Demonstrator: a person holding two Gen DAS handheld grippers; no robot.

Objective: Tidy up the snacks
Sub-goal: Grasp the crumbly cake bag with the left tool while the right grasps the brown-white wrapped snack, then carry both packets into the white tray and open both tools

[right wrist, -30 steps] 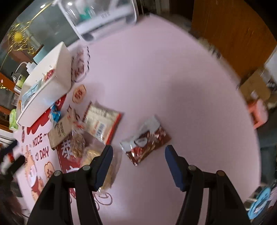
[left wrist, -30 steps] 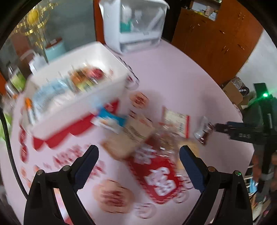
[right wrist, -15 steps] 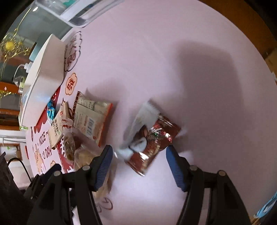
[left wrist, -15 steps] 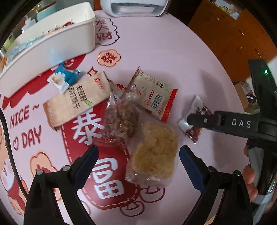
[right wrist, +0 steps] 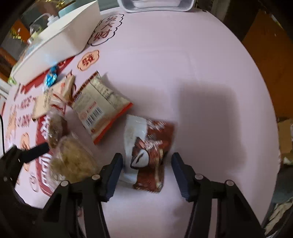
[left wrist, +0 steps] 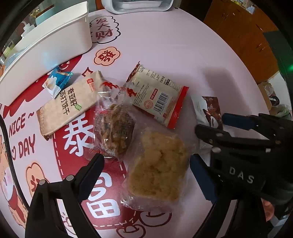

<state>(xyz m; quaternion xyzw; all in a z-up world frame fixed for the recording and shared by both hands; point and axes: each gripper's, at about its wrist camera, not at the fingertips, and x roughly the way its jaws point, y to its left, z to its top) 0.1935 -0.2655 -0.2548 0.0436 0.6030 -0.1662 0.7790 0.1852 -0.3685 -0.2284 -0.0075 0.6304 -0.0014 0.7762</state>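
My left gripper (left wrist: 146, 164) is open, its jaws on either side of a pale yellow cake in clear wrap (left wrist: 157, 172). Beside it lie a dark brown cake in clear wrap (left wrist: 114, 130), a cream and red packet (left wrist: 157, 97), a beige cracker bar (left wrist: 67, 104) and a small blue candy (left wrist: 57, 78). My right gripper (right wrist: 145, 164) is open and straddles a brown and white packet (right wrist: 148, 146) on the pink table; it also shows in the left wrist view (left wrist: 208, 111). A white bin (left wrist: 45, 47) stands at the back left.
A white appliance with a clear lid (left wrist: 139, 5) stands at the far table edge. The table cover has red and pink printed patterns (left wrist: 106, 55). Wooden cabinets (left wrist: 243, 36) and a cardboard box (right wrist: 285, 135) lie beyond the right edge. The right gripper's body (left wrist: 243, 146) crowds the left gripper's right finger.
Both grippers have dropped closer to the table. The left one has moved over the yellow cake; the right one has closed in around the brown and white packet. Both stay open.
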